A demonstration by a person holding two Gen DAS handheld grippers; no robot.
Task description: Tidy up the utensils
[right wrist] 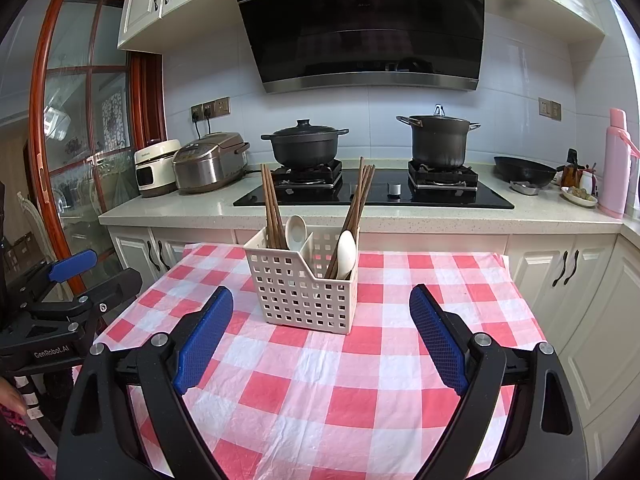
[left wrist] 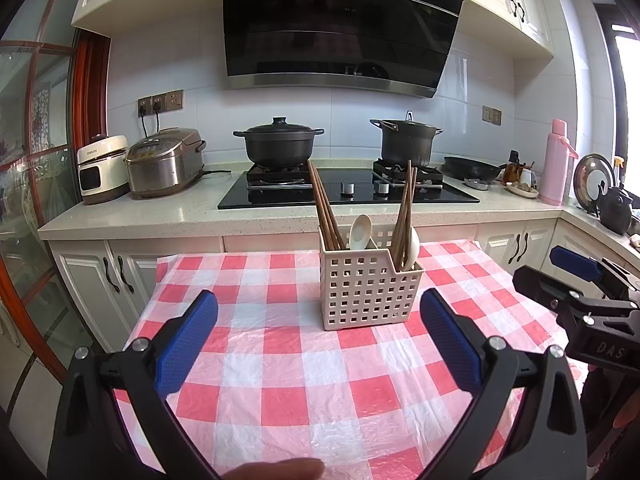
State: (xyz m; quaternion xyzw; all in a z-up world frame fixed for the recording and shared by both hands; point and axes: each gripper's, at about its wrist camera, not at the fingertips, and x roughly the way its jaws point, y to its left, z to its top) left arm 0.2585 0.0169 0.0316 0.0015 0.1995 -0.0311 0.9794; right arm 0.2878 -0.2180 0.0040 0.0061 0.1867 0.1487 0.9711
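Home kitchen, range hood over gas hob, pots, rice cooker, white cabinets

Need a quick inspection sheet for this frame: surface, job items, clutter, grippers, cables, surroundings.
Surface: table under a red-and-white checked cloth, plastic-covered, wrinkled.
Job's things: white perforated caddy upright on the cloth; brown chopsticks and a white spoon in its left compartment, more chopsticks and a second spoon in its right.
Clutter: nothing seen on the cloth.
Grippers: left gripper open, empty; right gripper open, empty; both short of the caddy.
Cables: two plugs at the wall sockets behind the rice cooker.
Surroundings: hob with two black pots, range hood, cabinets.
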